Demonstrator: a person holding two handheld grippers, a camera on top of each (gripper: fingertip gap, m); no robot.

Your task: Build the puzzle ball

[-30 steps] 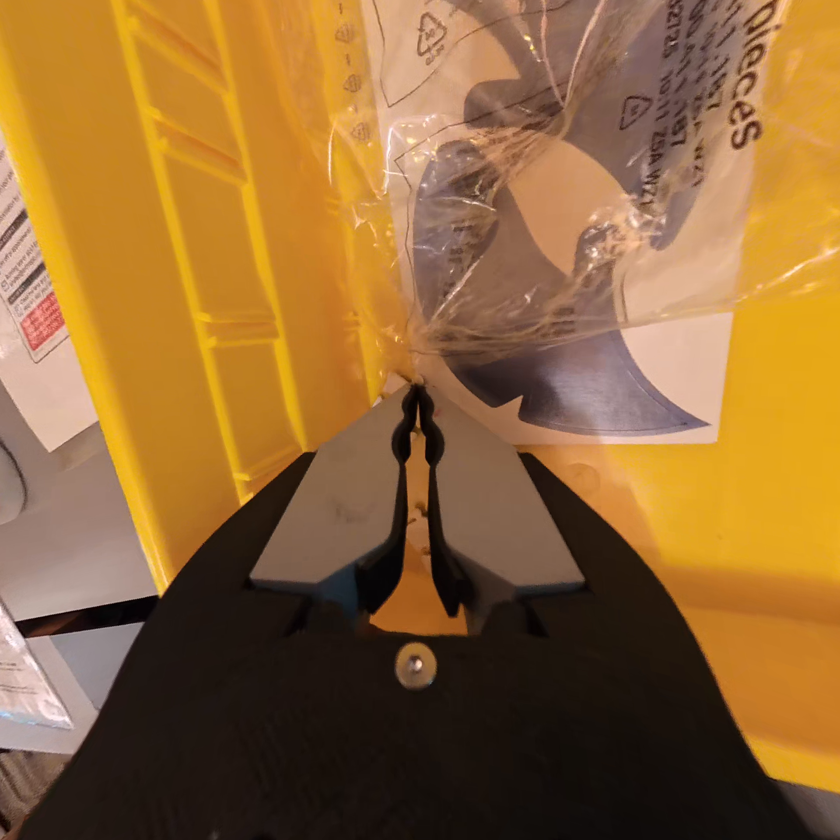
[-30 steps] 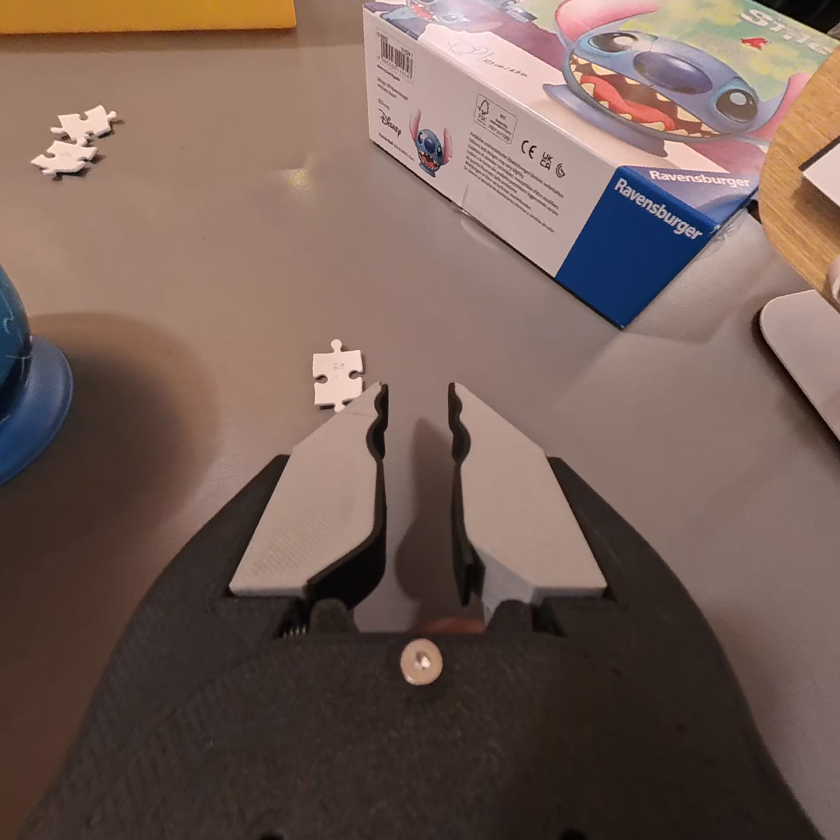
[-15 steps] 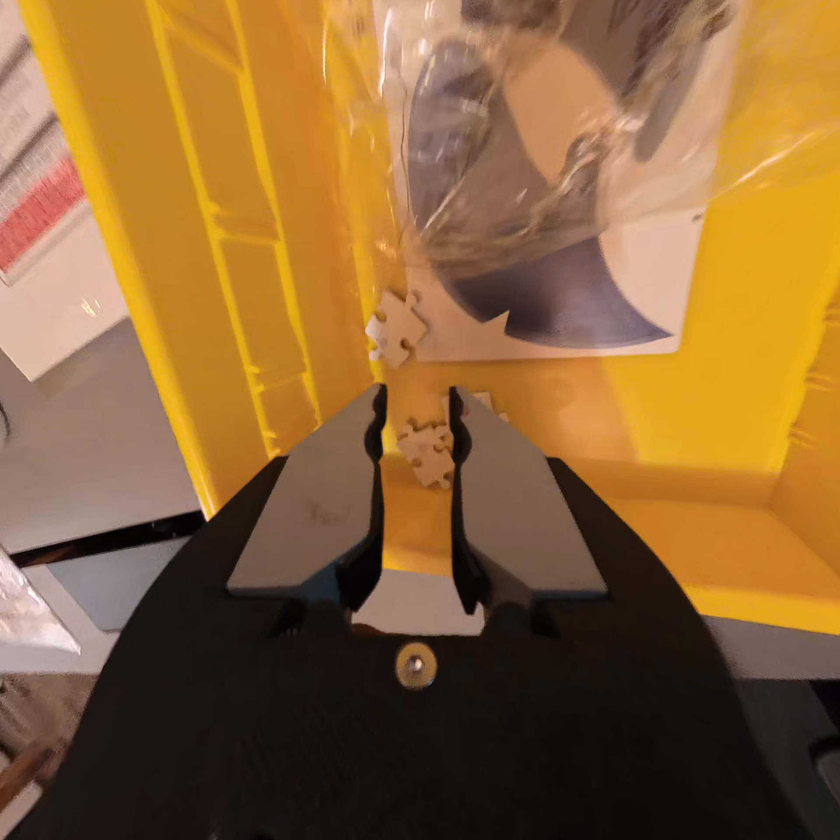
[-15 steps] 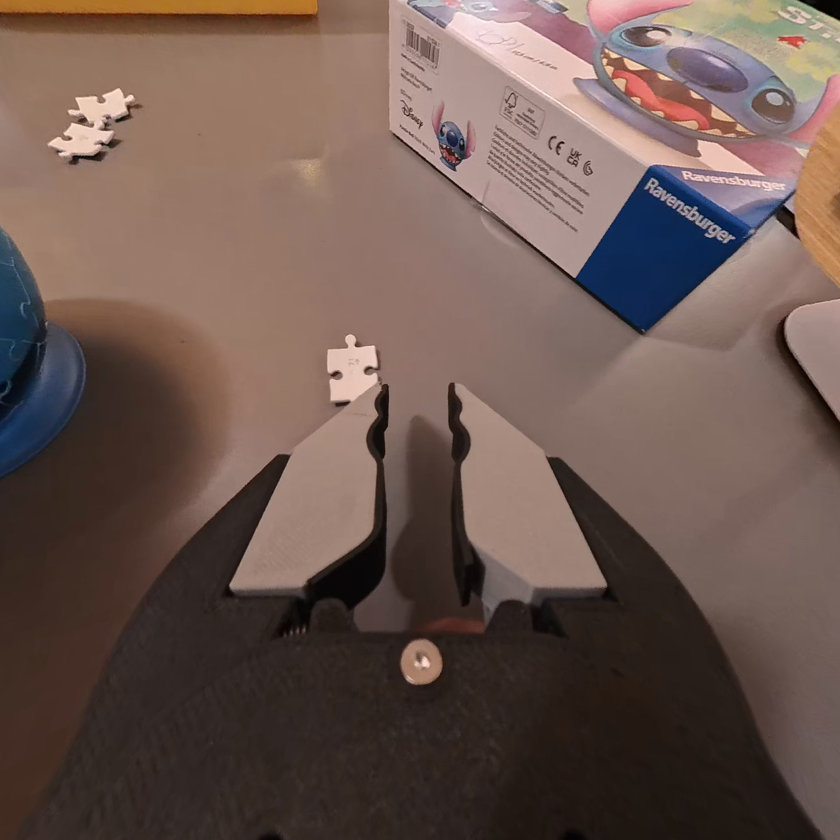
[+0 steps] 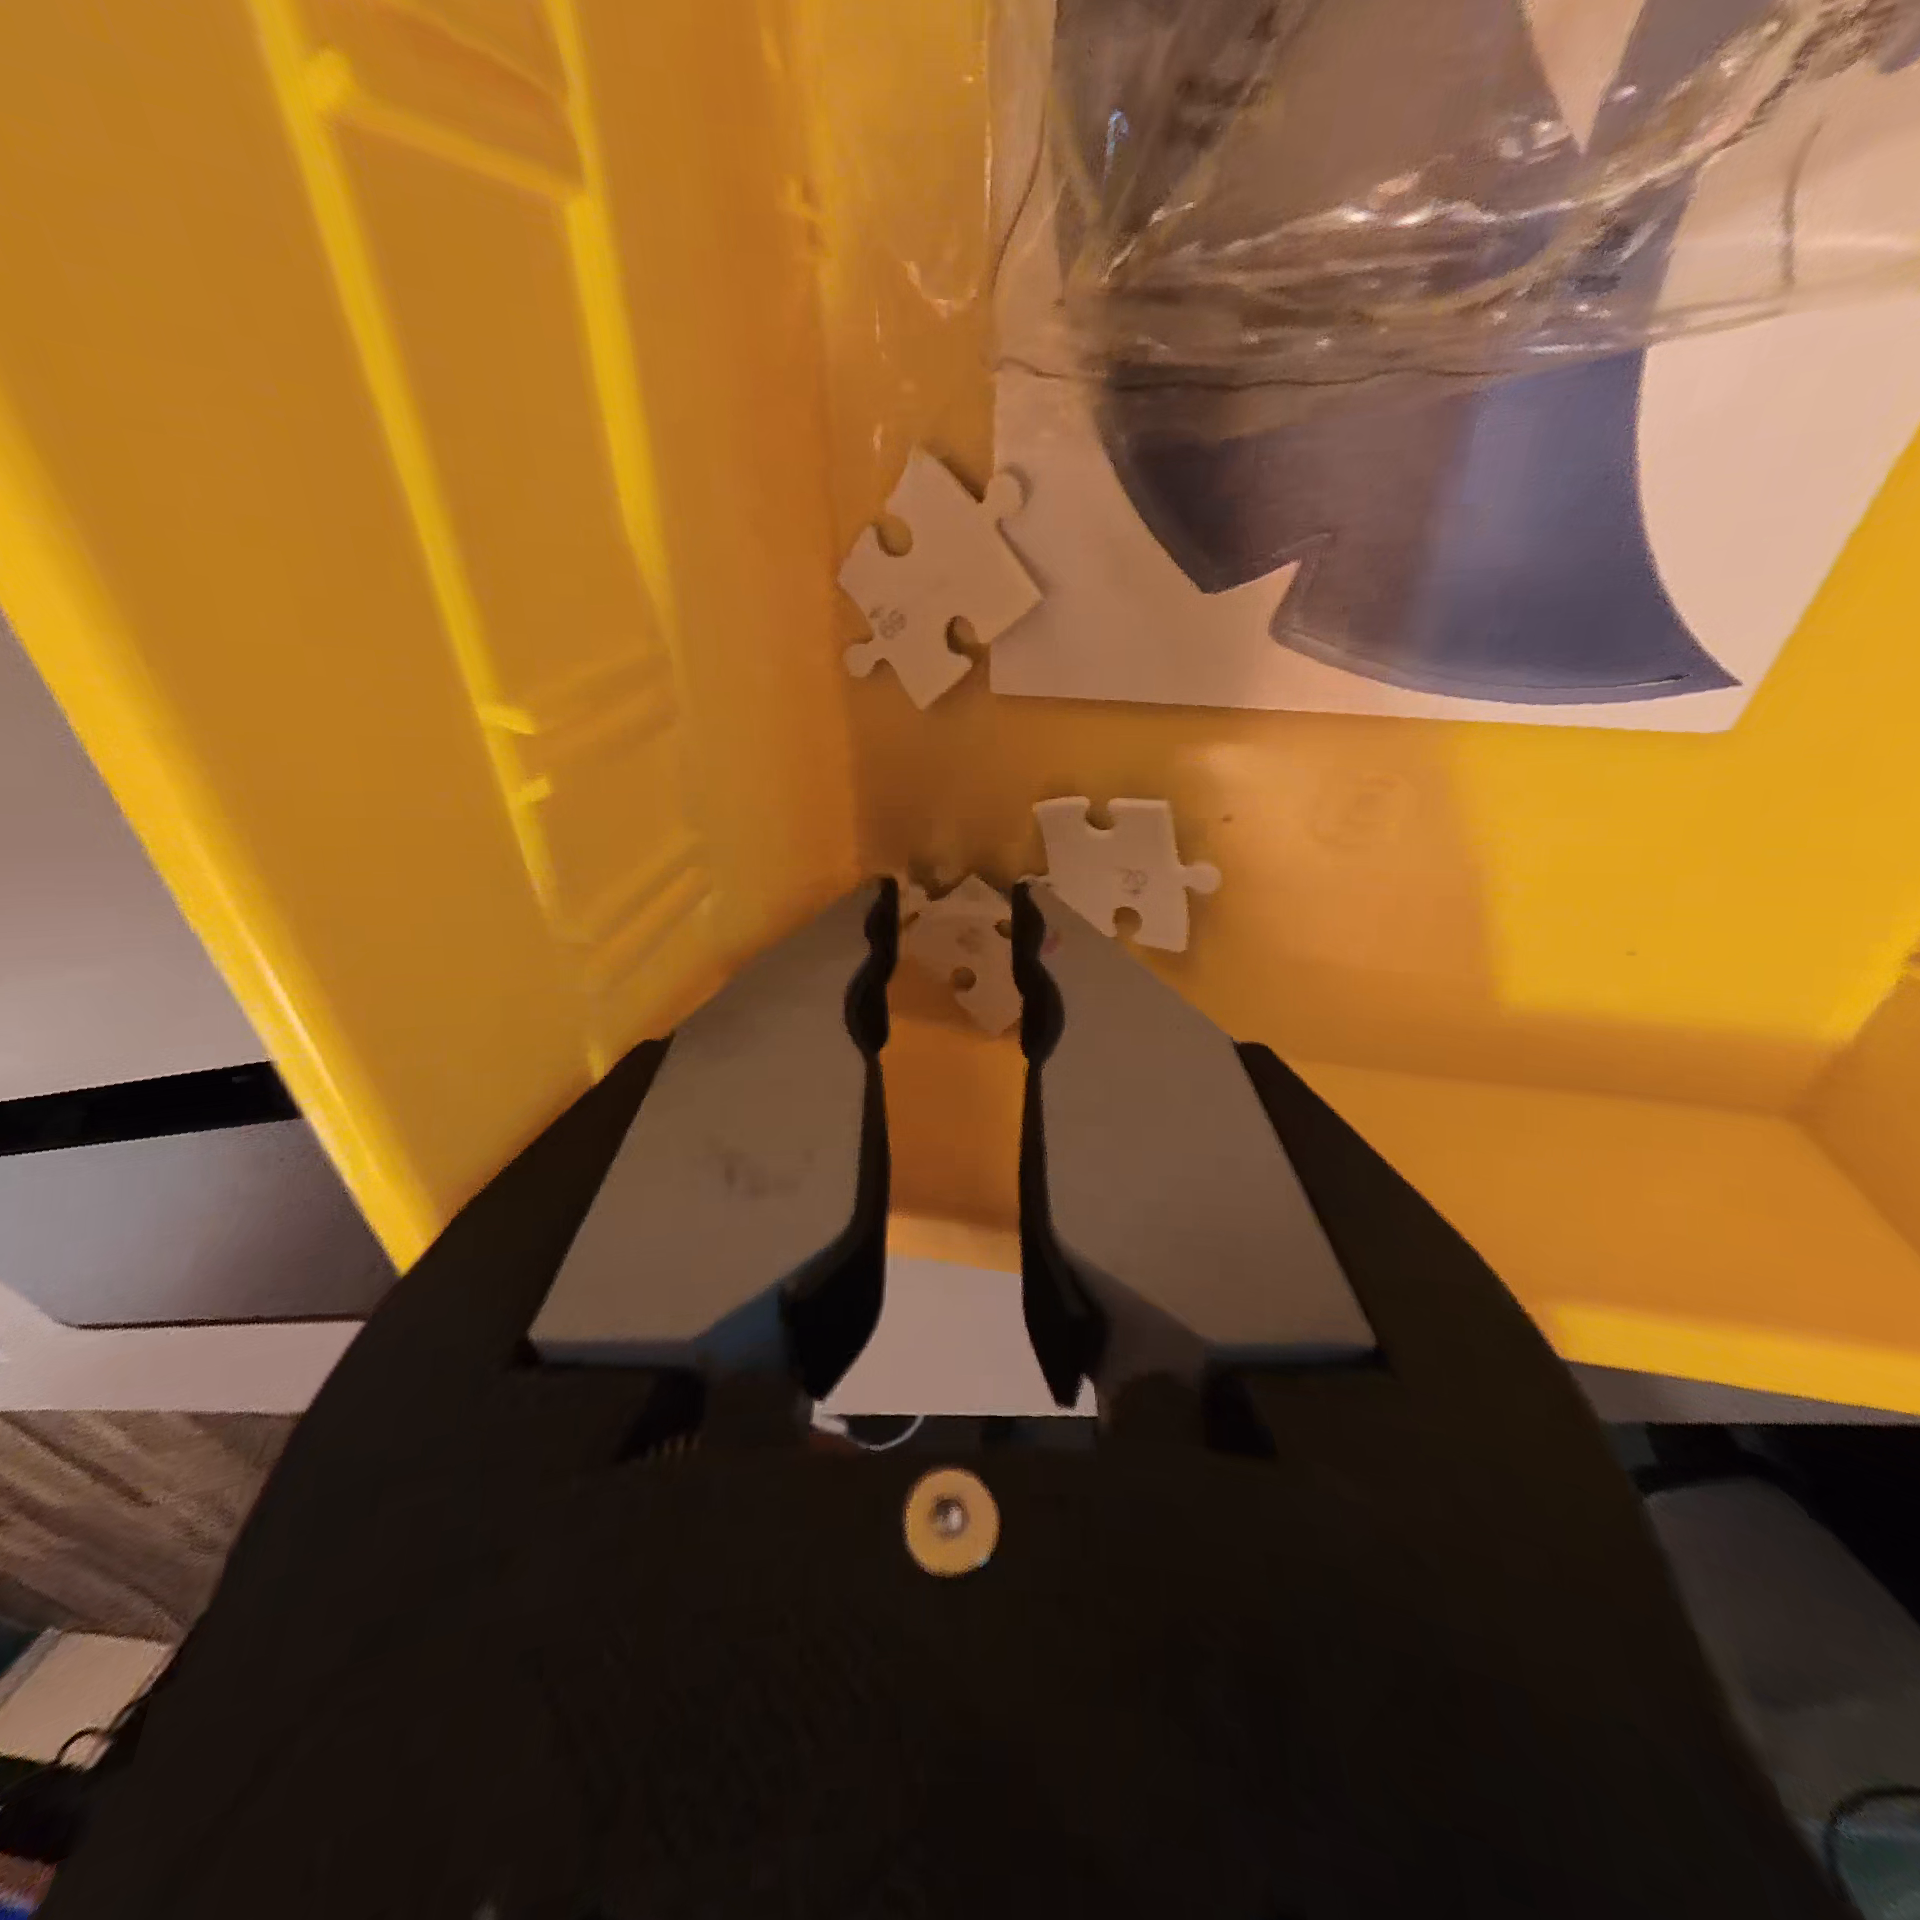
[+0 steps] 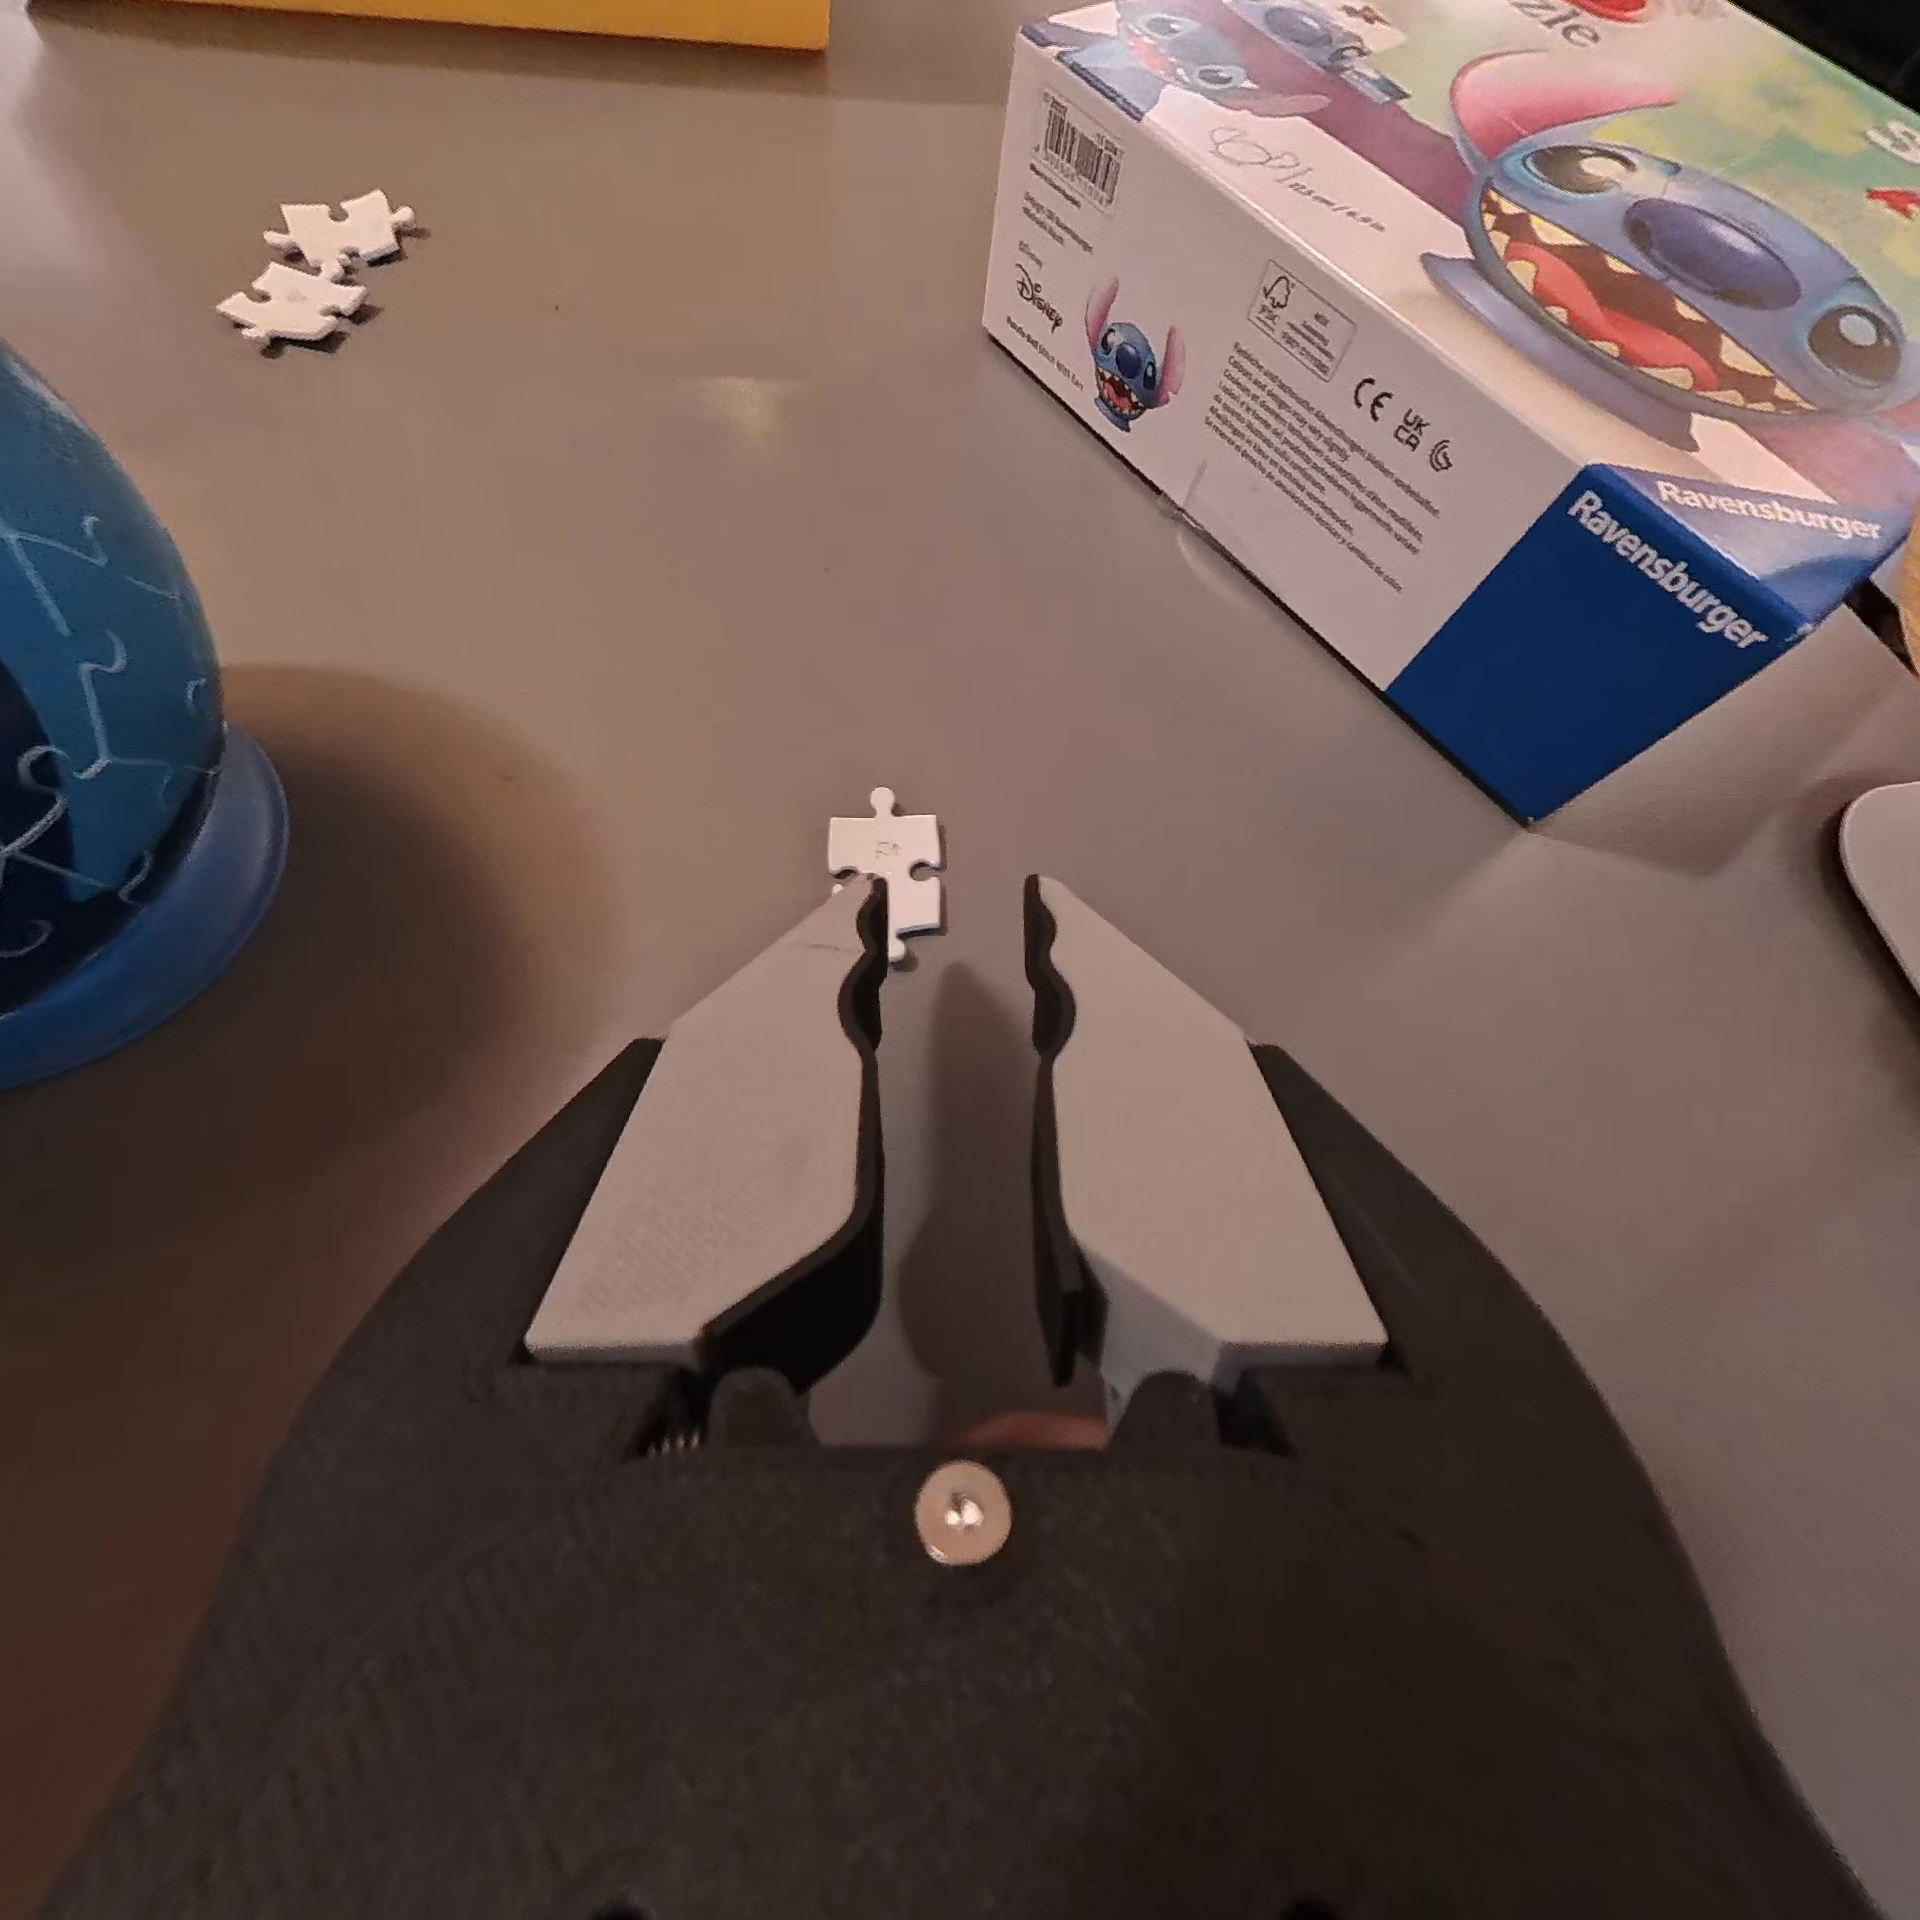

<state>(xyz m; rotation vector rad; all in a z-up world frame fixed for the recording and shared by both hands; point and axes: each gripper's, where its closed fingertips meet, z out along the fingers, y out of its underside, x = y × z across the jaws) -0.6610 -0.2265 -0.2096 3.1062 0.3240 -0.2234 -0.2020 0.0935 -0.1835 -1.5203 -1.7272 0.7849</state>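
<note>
In the left wrist view my left gripper (image 5: 948, 896) is open above a corner of a yellow bin (image 5: 1558, 1195). A white puzzle piece (image 5: 971, 961) lies between its fingertips, a second (image 5: 1122, 873) just right of them and a third (image 5: 935, 592) farther in. In the right wrist view my right gripper (image 6: 951, 894) is open and empty over the grey table (image 6: 623, 582). A white puzzle piece (image 6: 899, 862) lies just beyond its left fingertip (image 6: 847, 920). The partly built blue puzzle ball (image 6: 83, 644) stands on its blue base at the left edge.
In the bin a clear plastic bag (image 5: 1403, 187) lies on a white printed sheet (image 5: 1558, 499). On the table the puzzle box (image 6: 1455, 364) stands at the right, two loose white pieces (image 6: 312, 260) lie far left, and a light flat object (image 6: 1881, 894) is at the right edge. The light flat object (image 6: 1881, 894) sits 25 centimetres or so from the ends of my right fingers.
My left gripper let go of the plastic bag, opened and drew back to the bin corner, uncovering the pieces. My right gripper shifted left toward the single piece.
</note>
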